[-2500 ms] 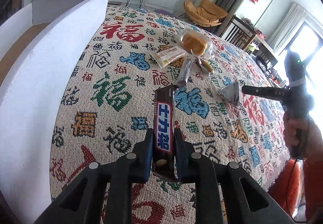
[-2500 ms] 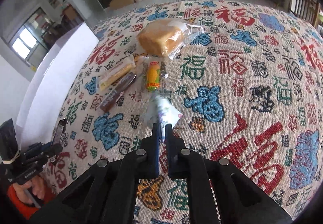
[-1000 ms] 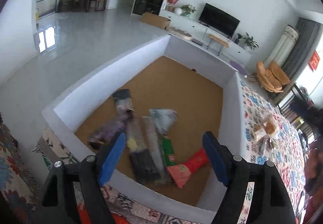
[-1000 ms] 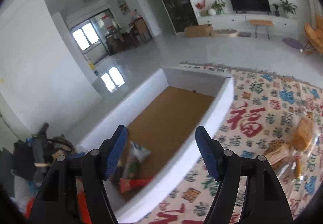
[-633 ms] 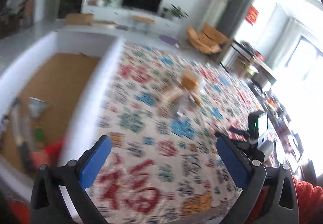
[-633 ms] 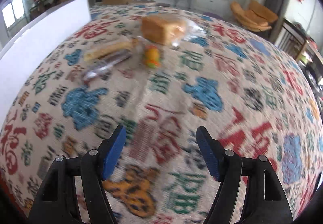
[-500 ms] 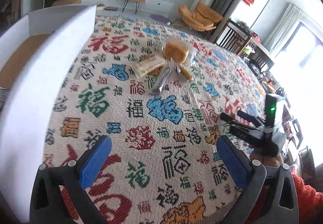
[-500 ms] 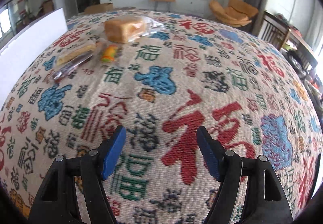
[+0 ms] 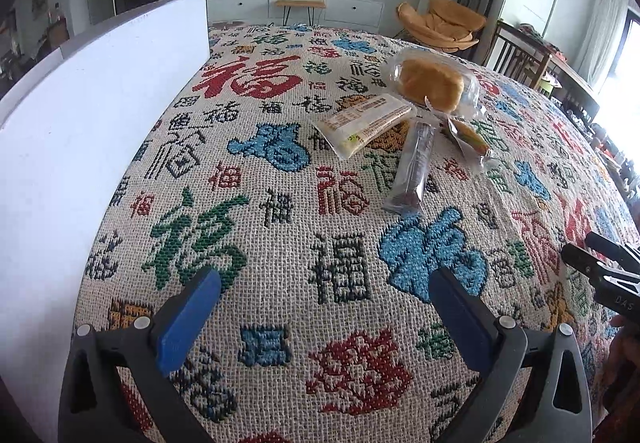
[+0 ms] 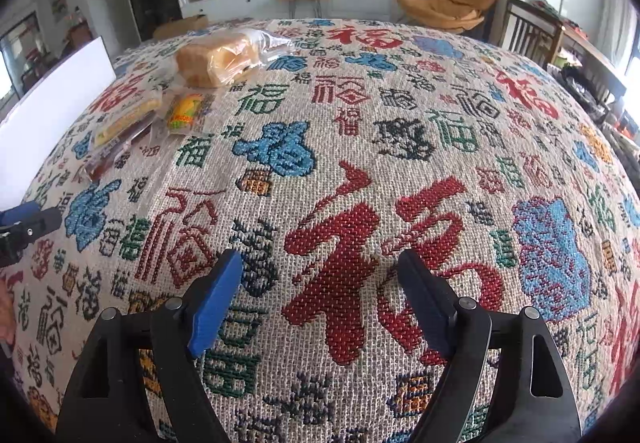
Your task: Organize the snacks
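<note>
Between picks: left gripper (image 9: 324, 307) spread wide and empty, right gripper (image 10: 320, 289) opening, nothing between jaws. Next: reach far for dark bar (image 9: 412, 167) or bread pack (image 9: 432, 85), then carry left to white box (image 9: 92, 115).

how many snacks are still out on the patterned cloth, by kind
clear-bagged loaf of golden bread: 1
pale flat wafer packet with a yellow end: 1
long dark brown bar in a clear wrapper: 1
small clear packet with a yellow and orange snack: 1
total: 4
</note>
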`<act>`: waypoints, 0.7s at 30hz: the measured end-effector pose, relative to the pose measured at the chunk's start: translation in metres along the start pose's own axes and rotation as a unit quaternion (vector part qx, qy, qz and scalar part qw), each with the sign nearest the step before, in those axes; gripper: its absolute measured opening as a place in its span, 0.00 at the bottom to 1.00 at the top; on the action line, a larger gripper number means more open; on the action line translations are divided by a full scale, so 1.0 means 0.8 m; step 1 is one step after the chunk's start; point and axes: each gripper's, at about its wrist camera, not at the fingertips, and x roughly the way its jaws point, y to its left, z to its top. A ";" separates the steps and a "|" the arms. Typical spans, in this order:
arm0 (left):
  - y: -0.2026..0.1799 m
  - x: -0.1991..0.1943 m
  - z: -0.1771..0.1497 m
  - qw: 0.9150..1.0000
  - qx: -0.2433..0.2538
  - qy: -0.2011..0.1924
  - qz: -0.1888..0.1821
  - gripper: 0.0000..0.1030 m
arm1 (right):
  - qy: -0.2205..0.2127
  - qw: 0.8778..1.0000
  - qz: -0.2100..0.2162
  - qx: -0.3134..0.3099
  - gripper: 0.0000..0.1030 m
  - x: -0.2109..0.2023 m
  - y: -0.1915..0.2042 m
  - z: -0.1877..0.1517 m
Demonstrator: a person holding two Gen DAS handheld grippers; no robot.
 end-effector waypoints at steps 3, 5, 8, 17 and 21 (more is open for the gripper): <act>-0.003 0.002 0.000 1.000 0.005 0.004 0.006 0.99 | 0.001 1.000 0.001 0.000 0.81 0.000 0.000 0.000; -0.006 0.004 0.001 1.000 0.010 0.007 0.012 0.99 | 0.001 1.000 0.000 -0.001 0.81 -0.003 0.002 -0.002; -0.010 0.005 0.000 1.000 0.014 0.010 0.018 1.00 | 0.001 1.000 0.000 -0.001 0.81 -0.002 0.002 -0.001; -0.018 0.010 0.001 0.999 0.027 0.017 0.036 1.00 | 0.002 1.000 0.000 -0.001 0.82 -0.002 0.002 -0.001; -0.018 0.010 0.001 0.999 0.029 0.019 0.039 1.00 | 0.002 1.000 0.000 -0.001 0.82 -0.002 0.002 -0.001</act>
